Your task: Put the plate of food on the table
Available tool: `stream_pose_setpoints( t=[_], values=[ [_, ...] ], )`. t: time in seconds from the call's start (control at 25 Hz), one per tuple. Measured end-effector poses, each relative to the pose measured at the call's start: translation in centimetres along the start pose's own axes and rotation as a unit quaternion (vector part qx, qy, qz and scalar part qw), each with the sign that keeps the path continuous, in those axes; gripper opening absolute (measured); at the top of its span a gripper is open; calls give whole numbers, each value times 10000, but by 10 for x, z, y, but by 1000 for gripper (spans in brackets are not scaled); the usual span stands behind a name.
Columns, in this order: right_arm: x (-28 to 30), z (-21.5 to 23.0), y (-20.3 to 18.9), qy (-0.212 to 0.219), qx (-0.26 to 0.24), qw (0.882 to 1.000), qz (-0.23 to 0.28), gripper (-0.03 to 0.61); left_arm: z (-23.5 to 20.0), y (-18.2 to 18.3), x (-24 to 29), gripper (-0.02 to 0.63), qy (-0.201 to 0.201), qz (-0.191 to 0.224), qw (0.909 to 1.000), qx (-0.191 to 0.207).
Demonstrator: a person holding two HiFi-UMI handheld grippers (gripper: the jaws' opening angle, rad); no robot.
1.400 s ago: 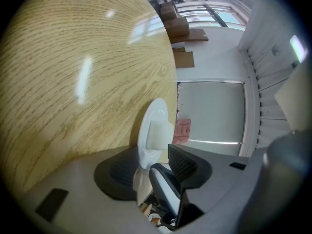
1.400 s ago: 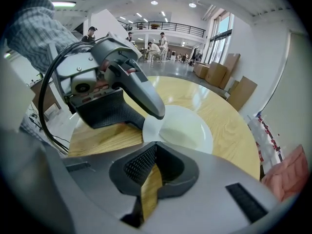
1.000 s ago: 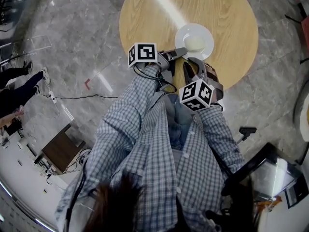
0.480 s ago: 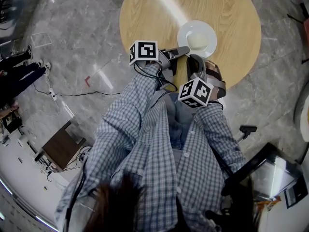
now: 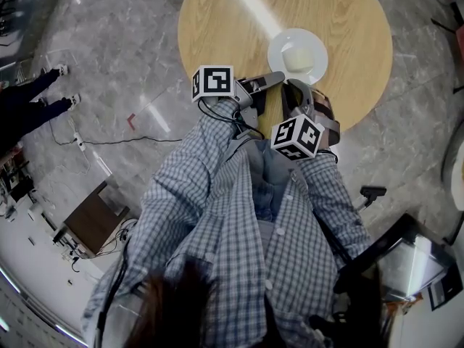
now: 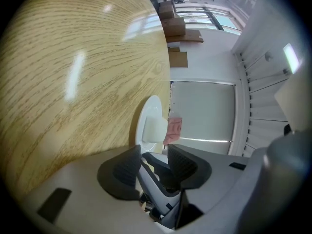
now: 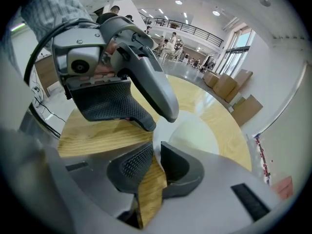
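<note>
White round plate (image 5: 313, 42) carrying a pale lump of food (image 5: 296, 59) sits on the round light-wood table (image 5: 232, 20), near its front edge. Left gripper (image 5: 274, 78) and right gripper (image 5: 291, 87) are just beside the plate rim. Left jaws apart, right jaws narrowly apart; neither holds anything.

The worktop (image 5: 217, 20) is viewed steeply from overhead; it and the plate (image 5: 315, 42) are also seen, low and close, in both gripper views.
</note>
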State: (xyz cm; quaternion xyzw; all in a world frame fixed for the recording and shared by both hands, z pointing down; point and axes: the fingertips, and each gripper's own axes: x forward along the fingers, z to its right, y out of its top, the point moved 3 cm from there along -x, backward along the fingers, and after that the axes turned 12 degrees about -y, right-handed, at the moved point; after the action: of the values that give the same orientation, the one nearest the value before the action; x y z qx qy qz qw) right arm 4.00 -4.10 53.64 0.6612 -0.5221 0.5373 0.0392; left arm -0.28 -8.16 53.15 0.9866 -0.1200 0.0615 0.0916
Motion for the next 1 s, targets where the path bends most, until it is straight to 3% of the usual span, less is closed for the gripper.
stream_pose_setpoints(
  t=[0.12,0.24,0.28,0.48,0.64,0.76,1.0],
  values=[
    [1,-1,1,106,165,9998,39,48,8,4,-3,158,-230,69,9996,132],
    [-1,3,1,126,456,9989,60,49,11,7,-8,24,-203,227,9992,249],
    [-2,4,1,138,564,9983,64,51,12,7,-10,11,-169,272,9989,329],
    [-13,11,3,283,978,9945,229,51,26,7,-14,8,174,42,9912,1310],
    [-25,29,8,214,1563,9866,423,49,43,5,-13,8,242,-64,9839,1772],
    [-39,49,15,219,2135,9746,632,45,62,8,-16,8,79,106,9801,1982],
    [-71,90,27,-165,2154,9715,974,41,106,11,-20,8,-216,413,9676,2481]
  ],
)
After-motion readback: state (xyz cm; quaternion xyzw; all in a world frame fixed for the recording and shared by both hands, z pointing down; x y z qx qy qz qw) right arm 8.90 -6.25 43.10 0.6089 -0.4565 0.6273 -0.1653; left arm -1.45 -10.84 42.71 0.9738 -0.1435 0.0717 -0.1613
